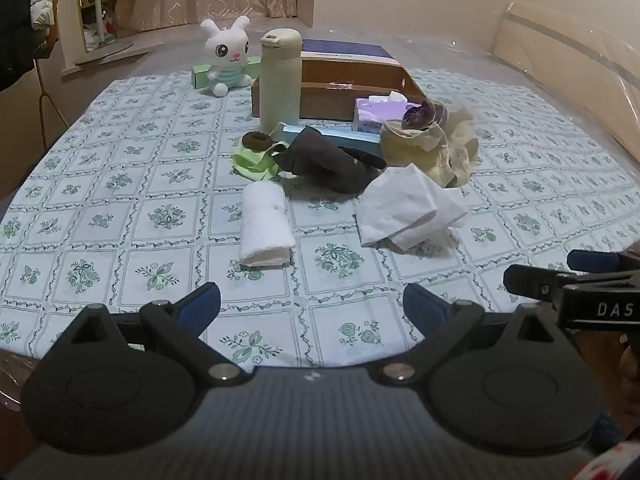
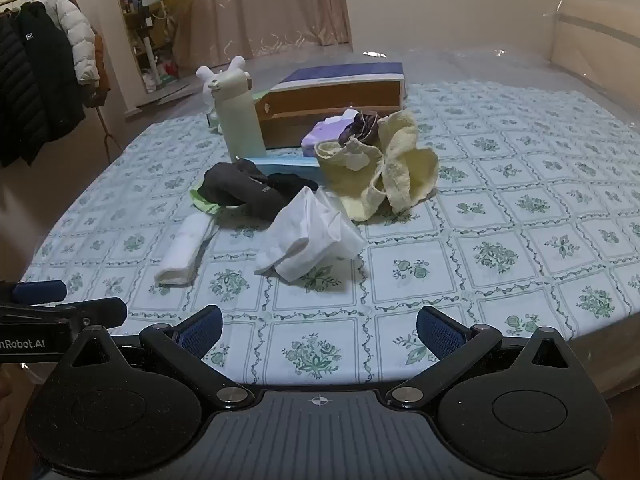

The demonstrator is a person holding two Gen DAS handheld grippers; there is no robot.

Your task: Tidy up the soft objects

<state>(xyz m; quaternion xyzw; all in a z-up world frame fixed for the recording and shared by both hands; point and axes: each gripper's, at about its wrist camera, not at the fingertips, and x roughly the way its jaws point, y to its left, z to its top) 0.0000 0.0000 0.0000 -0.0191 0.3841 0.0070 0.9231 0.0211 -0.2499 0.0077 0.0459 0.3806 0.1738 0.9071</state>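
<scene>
A heap of soft things lies mid-table on the floral cloth. A rolled white towel (image 1: pixel 266 226) (image 2: pixel 184 250) is nearest on the left. A crumpled white cloth (image 1: pixel 408 208) (image 2: pixel 312 236) lies beside it. Behind are a black garment (image 1: pixel 328 160) (image 2: pixel 244 192), a light green cloth (image 1: pixel 256 162), a pale yellow cloth (image 1: pixel 432 148) (image 2: pixel 384 172) with a dark purple piece on top, and a white bunny plush (image 1: pixel 228 56). My left gripper (image 1: pixel 312 310) and right gripper (image 2: pixel 320 326) hover open over the near table edge, nothing between their fingers.
A cream flask (image 1: pixel 280 80) (image 2: pixel 238 116) stands upright before a wooden box (image 1: pixel 344 84) (image 2: pixel 332 108). A purple tissue pack (image 1: pixel 376 114) and a blue flat pack (image 1: pixel 336 136) lie by the heap. Coats hang on a rack (image 2: pixel 44 80) at left.
</scene>
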